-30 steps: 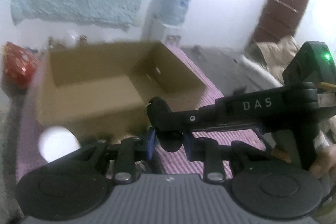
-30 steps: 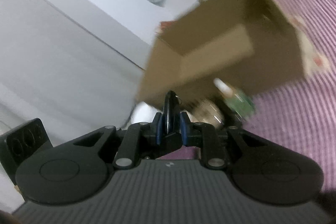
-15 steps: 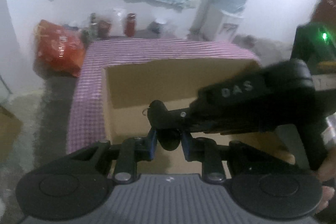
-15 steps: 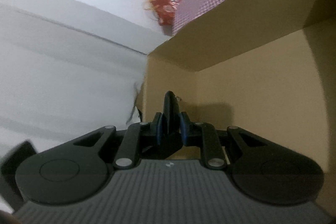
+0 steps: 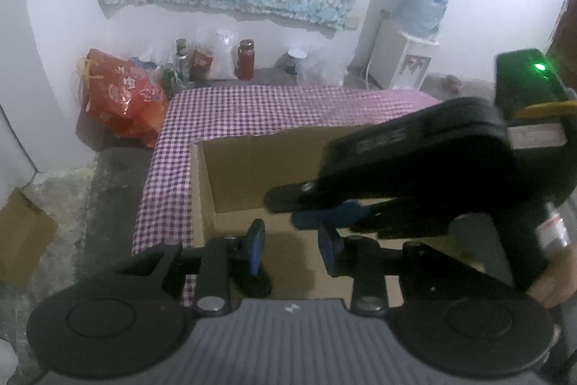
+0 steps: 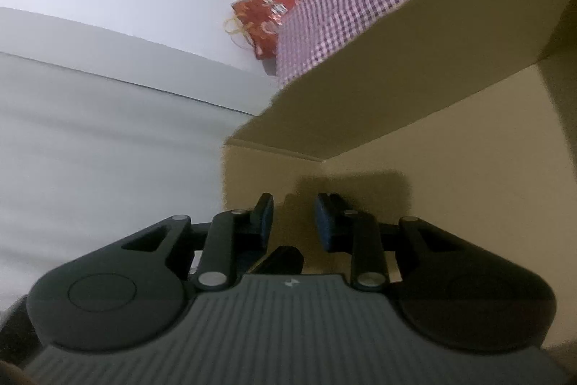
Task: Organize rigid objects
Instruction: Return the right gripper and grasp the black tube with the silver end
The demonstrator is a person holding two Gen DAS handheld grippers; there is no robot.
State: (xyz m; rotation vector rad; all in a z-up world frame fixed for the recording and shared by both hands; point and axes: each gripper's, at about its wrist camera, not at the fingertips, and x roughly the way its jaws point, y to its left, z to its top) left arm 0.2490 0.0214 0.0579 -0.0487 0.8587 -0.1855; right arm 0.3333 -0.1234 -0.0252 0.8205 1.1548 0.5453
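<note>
Hovering over the box (image 5: 230,175), both grippers (image 5: 291,253) (image 6: 293,222) have just been opening, nothing between either's jaws. Dark thing (image 6: 279,258) below the right one is half hidden.

left hand-held gripper (image 5: 291,249): jaws apart, empty | over cardboard box (image 5: 249,165)

No text can be read with certainty. Pale raised letters are borne on the side of the right gripper (image 5: 326,212) at about two o'clock in the left wrist view, blurred beyond reading. White markings are printed on the red bag (image 5: 124,98) at ten o'clock, too small to be deciphered.
</note>
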